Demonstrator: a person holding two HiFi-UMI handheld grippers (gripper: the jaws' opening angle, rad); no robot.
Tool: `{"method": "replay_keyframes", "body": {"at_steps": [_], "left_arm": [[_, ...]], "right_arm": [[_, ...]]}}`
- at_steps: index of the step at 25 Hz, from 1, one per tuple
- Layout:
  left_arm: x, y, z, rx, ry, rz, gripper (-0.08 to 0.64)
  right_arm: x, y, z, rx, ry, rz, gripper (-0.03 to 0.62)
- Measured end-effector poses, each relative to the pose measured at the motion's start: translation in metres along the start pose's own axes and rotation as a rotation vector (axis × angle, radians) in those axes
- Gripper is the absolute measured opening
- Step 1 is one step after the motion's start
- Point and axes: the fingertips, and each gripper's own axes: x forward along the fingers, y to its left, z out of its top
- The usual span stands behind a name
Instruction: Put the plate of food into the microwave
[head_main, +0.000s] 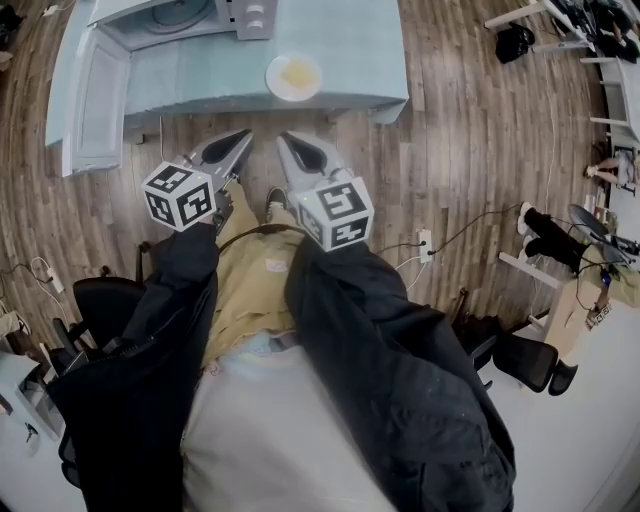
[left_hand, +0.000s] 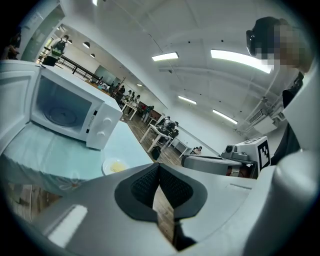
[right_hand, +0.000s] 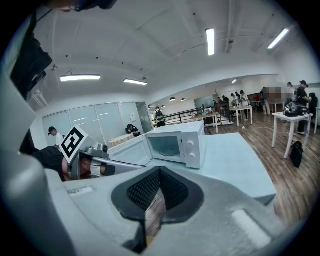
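**Both hand-held grippers closed and empty, plate of food on the desk**

Head view: The person stands before a desk (head_main: 360, 45) covered with a pale blue cloth (head_main: 200, 75). The microwave (head_main: 250, 18) stands on the far left part of the desk, and its door (head_main: 97, 100) is swung wide open toward the person. The plate of food (head_main: 294, 76), white with something yellow on it, lies on the cloth near the front edge, to the right of the microwave and apart from it. The left hand-held gripper (head_main: 243, 138) and the right hand-held gripper (head_main: 284, 141) are side by side above the wooden floor (head_main: 460, 150). They are in front of the desk, their tips point to it, and they touch nothing. Each carries a cube (head_main: 180, 195) with black-and-white square markers; these are patterns, not letters.

Left gripper view: The jaws are together, the dark pads meet at the tips, and nothing is between them. Beyond them the plate rests on the cloth. The microwave is to its left, with two round knobs (left_hand: 101, 134); any print beside them is too small to read.

Right gripper view: These jaws are also closed on nothing. Beyond them the open microwave shows its turntable (right_hand: 168, 150).
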Motion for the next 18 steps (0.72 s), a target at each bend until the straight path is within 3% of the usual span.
{"method": "replay_keyframes", "body": {"at_steps": [8, 18], "left_arm": [[0.011, 0.046, 0.049, 0.019, 0.013, -0.057, -0.008], [-0.014, 0.128, 0.088, -0.031, -0.001, -0.018, -0.008]], "right_arm": [[0.059, -0.006, 0.034, 0.01, 0.003, -0.039, 0.0], [0.145, 0.022, 0.055, 0.007, 0.055, 0.015, 0.0]]}}
